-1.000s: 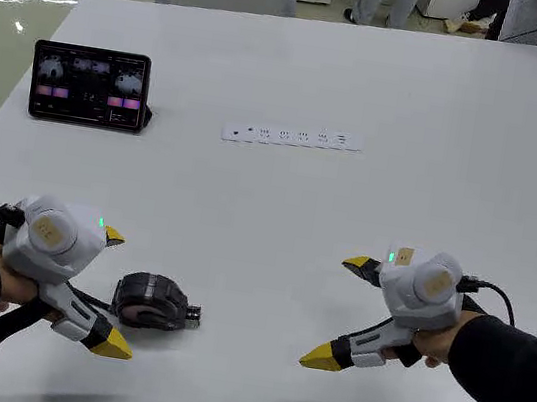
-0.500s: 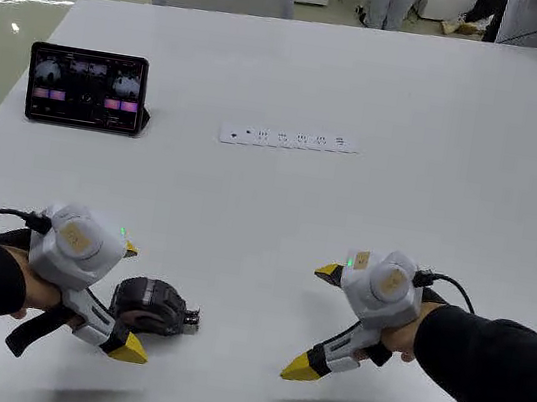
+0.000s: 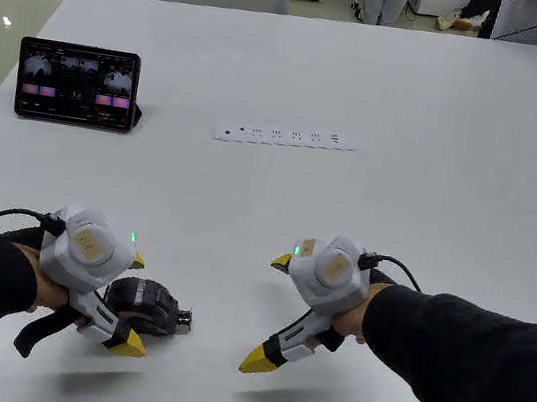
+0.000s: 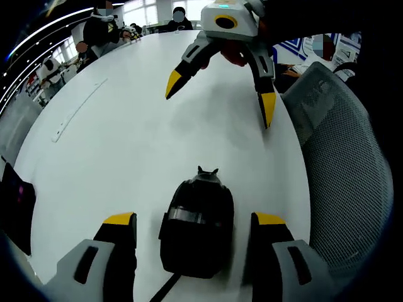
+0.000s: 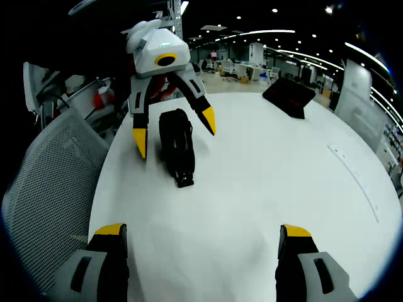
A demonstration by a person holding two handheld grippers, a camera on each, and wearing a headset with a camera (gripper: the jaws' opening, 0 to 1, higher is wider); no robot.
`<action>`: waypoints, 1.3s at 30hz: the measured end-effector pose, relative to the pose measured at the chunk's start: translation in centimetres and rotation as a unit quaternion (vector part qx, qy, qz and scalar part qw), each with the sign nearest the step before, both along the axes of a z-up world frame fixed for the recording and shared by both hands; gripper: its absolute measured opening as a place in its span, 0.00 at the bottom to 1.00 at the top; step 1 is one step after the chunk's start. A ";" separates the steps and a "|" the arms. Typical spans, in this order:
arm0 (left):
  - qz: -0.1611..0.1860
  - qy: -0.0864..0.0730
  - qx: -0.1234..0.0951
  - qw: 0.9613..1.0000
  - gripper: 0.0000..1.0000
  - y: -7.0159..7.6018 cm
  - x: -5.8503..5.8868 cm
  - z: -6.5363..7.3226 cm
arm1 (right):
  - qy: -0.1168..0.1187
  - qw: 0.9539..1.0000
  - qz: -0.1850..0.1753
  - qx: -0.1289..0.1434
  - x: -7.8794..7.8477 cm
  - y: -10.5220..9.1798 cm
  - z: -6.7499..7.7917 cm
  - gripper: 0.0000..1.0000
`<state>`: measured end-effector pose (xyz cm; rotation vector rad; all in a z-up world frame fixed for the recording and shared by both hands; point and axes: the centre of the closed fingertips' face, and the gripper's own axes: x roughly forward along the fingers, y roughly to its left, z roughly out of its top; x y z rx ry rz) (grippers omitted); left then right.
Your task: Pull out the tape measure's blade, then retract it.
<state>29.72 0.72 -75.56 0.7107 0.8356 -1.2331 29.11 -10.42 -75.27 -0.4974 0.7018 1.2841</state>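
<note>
Tape measure (image 4: 196, 233) on table (image 3: 410, 131) | left hand-held gripper (image 4: 194, 219) released, straddling it | right hand-held gripper (image 5: 202, 230) released

tape measure (image 4: 196, 226) | black case | blade retracted | lying on white table (image 3: 407, 151)

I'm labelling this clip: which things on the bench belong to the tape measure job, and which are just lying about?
In the job:
tape measure, lying between the jaws of the open left tongs
right tongs, open, apart from it

Lying about:
tablet
power strip
</note>
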 end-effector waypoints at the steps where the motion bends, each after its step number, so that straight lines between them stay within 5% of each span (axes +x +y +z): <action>1: -0.004 -0.002 0.002 1.000 0.66 -0.2 0.0 0.1 | 0.000 1.000 0.001 0.000 0.0 0.2 0.0 0.99; 5: -0.028 -0.008 -0.001 1.000 0.50 -0.9 -0.3 0.6 | -0.002 1.000 0.014 0.003 -0.2 1.0 0.0 0.99; 8: -0.037 -0.012 0.015 0.999 0.46 -0.7 -0.2 0.4 | 0.000 1.000 0.016 0.006 -0.2 1.6 0.0 0.99; 10: -0.055 -0.029 0.039 0.997 0.40 -0.3 0.3 0.1 | 0.000 1.000 0.017 0.008 -0.1 2.1 0.0 0.99; 13: -0.066 -0.014 0.043 0.997 0.36 -0.5 -0.5 0.0 | 0.003 1.000 0.020 0.018 -0.2 2.9 0.3 0.99; 23: -0.050 -0.009 0.045 0.998 0.35 -0.4 -0.3 -0.2 | 0.002 0.999 0.033 0.024 -0.3 4.7 0.1 0.99; 30: -0.048 -0.028 0.071 0.996 0.35 -0.4 -0.2 -0.5 | 0.007 0.999 0.032 0.021 -0.4 5.3 -0.5 0.99; 33: -0.047 -0.026 0.067 0.996 0.35 -0.3 -0.1 -0.4 | 0.002 0.999 0.044 0.024 -0.7 5.9 -0.4 0.82; 35: -0.045 -0.024 0.064 0.997 0.35 -0.3 -0.1 -0.4 | 0.003 0.998 0.049 0.026 -1.0 6.3 -0.5 0.83; 39: -0.043 -0.031 0.060 0.997 0.35 -0.4 -0.1 -0.4 | -0.014 0.998 0.063 0.015 -0.7 6.6 -0.8 0.68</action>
